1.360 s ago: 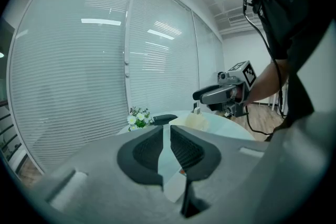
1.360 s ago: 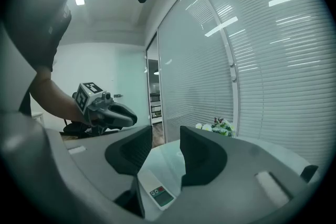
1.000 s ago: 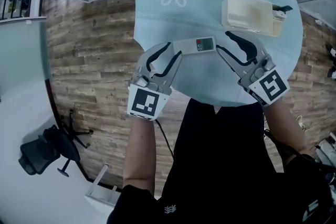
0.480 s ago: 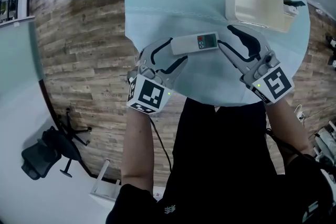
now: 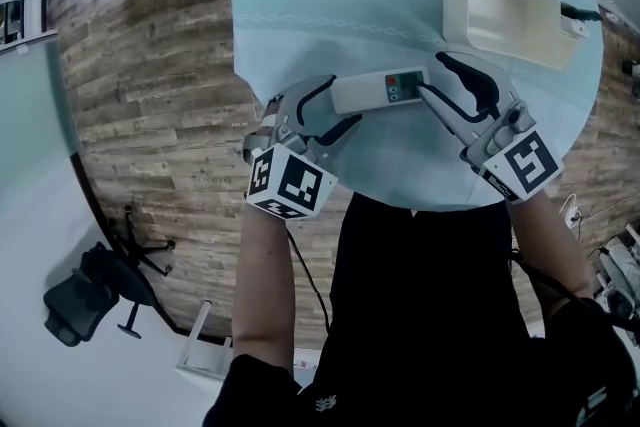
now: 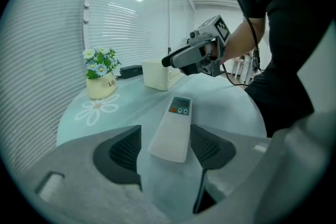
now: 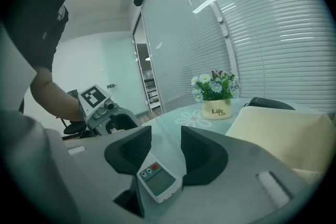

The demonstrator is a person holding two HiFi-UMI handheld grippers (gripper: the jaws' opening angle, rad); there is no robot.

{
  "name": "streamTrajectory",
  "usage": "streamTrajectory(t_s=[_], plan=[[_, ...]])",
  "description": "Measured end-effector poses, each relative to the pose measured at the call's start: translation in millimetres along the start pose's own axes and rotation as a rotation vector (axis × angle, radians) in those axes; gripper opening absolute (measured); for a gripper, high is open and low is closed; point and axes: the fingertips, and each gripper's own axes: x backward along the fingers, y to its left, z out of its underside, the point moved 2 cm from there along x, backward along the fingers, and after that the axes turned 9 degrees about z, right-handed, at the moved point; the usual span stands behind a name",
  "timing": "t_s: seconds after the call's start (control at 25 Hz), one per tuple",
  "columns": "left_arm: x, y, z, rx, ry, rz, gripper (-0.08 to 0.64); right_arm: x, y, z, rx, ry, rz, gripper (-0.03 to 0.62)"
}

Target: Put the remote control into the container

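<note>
The white remote control lies on the round pale-blue table, its button end to the right. My left gripper stands open around the plain end. In the left gripper view the remote has a gap to each pad; these jaws have just been opening. My right gripper is open and hovers over the button end. In the right gripper view the remote shows low between the jaws, and one finger crosses over its body. The cream container stands beyond the right gripper, at the back right.
A potted flower bunch and a long black object stand at the table's far side. The table's near edge runs just under both grippers, by the person's body. An office chair stands on the wooden floor to the left.
The left gripper, shut on the remote a second ago, has spread its jaws off it. Both grippers and the remote have come down to the table.
</note>
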Motion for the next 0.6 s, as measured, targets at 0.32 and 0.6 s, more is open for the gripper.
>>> streamTrajectory(t_s=[0.32, 0.6], plan=[[-28.2, -5.3, 12.7, -0.022, 0.088, 0.097, 0.318, -0.9, -7.0, 2.7, -0.003, -0.001, 0.006, 0.183], [-35.5, -2.4, 16.3, 0.002, 0.109, 0.115, 0.317, 8.1, -14.1, 0.8, -0.019, -0.006, 0.020, 0.183]])
